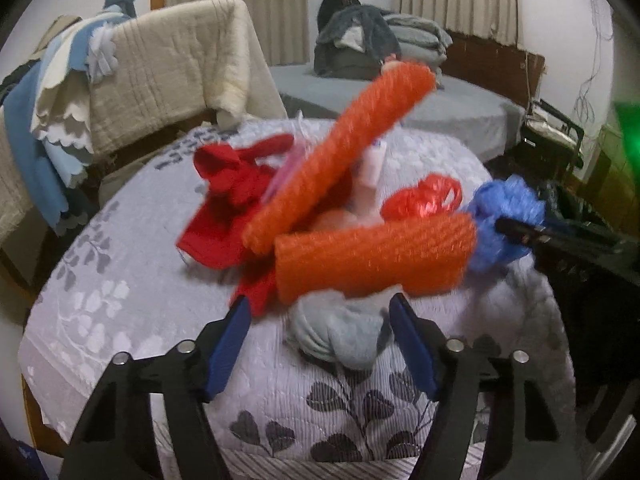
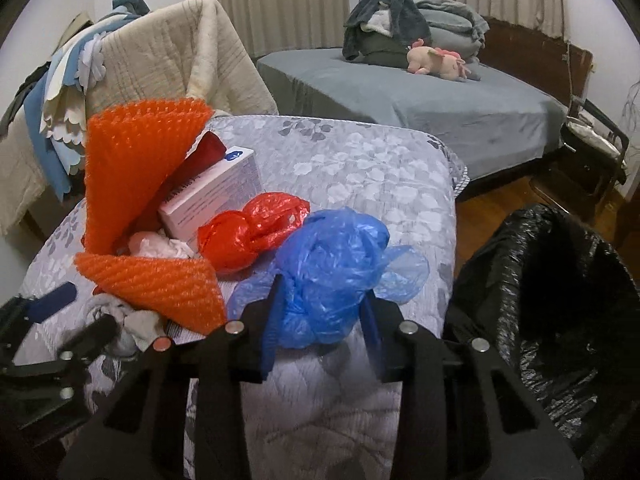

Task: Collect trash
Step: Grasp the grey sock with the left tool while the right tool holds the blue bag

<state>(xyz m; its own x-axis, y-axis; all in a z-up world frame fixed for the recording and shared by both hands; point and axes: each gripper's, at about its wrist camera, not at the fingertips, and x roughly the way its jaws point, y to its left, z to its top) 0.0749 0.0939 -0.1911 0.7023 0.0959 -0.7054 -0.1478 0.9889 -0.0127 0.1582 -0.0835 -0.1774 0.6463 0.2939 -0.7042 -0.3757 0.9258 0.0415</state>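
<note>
A: Left gripper (image 1: 320, 312)?

B: Jaws wide apart around the grey sock (image 1: 340, 336) on the quilt (image 1: 120, 320), not touching it. Probably lining up a grab.

A: The middle pile?

B: Orange mesh (image 2: 132, 176), white box (image 2: 212, 196), red bag (image 2: 252, 232), all heaped together.

A: Right gripper (image 2: 320, 316)?

B: Clamped on the blue bag (image 2: 332, 272) at the quilt's edge. The black bin (image 2: 560, 300) sits just beside it, so a short carry.
</note>
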